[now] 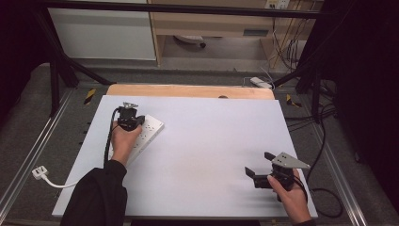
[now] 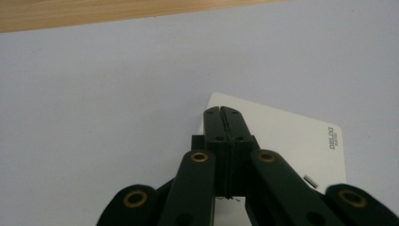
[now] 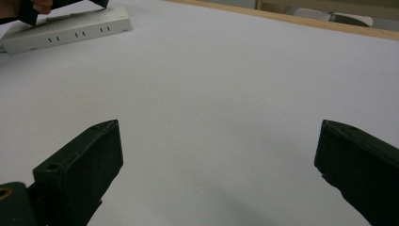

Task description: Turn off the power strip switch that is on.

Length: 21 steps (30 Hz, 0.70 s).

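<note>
Nearest to me, my right gripper (image 1: 258,177) hangs low over the bare white table (image 1: 211,155) at its near right corner, its jaws spread wide with nothing between them (in the right gripper view they stand far apart at the two bottom corners, only tabletop between). It has no part in the work yet, as far as I can judge.

Further out and to my left, my left gripper (image 1: 130,118) sits over the white power strip (image 1: 143,134), which lies flat on the table's left half, angled so its far end points away and to the right. In the left gripper view the two jaws are pressed together, tip to tip, with no gap and nothing caught in them, and they stand over the strip's (image 2: 287,141) end face near the printed brand name. Whether the tips actually touch the plastic I cannot tell; they look to be pressing or nudging it rather than gripping it.

The strip's cord runs off the table's left edge, and its white plug (image 1: 40,173) lies down there on the grey floor, unconnected.

So I judge the job barely begun: the strip is contacted or nearly so, not lifted, not held, and any moving, turning or plugging in remains to do.

Beyond the strip, the wooden edge (image 1: 188,91) runs along the table's far side.
</note>
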Motion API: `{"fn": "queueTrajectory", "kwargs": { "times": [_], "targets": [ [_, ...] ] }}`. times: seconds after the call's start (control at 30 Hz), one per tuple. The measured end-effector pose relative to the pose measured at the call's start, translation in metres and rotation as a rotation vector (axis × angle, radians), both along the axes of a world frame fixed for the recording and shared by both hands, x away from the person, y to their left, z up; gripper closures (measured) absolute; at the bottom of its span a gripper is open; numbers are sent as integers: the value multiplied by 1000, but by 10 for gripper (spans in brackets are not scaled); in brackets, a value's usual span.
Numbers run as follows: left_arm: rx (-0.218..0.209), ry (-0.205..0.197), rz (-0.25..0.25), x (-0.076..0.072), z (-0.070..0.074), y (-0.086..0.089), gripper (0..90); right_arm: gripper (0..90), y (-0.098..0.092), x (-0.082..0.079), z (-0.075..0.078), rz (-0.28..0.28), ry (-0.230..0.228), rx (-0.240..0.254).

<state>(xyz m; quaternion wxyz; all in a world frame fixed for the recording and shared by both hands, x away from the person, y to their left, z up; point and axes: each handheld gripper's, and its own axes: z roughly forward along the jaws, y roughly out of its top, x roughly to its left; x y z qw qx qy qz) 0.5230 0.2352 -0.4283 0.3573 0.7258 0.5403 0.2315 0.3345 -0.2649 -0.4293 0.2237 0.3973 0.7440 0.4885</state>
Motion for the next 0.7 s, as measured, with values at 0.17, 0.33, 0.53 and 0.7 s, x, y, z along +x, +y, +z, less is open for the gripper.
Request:
{"fn": "queueTrajectory", "kwargs": {
  "times": [0.17,0.33,0.53,0.7],
  "targets": [
    [2,1,0,0,0,0,900,20,0,0,0,0,0,0],
    [0,4,0,0,0,0,900,20,0,0,0,0,0,0],
    [4,6,-2,0,0,0,900,20,0,0,0,0,1,0],
    [3,9,0,0,1,0,900,20,0,0,0,0,0,-1]
  ]
}}
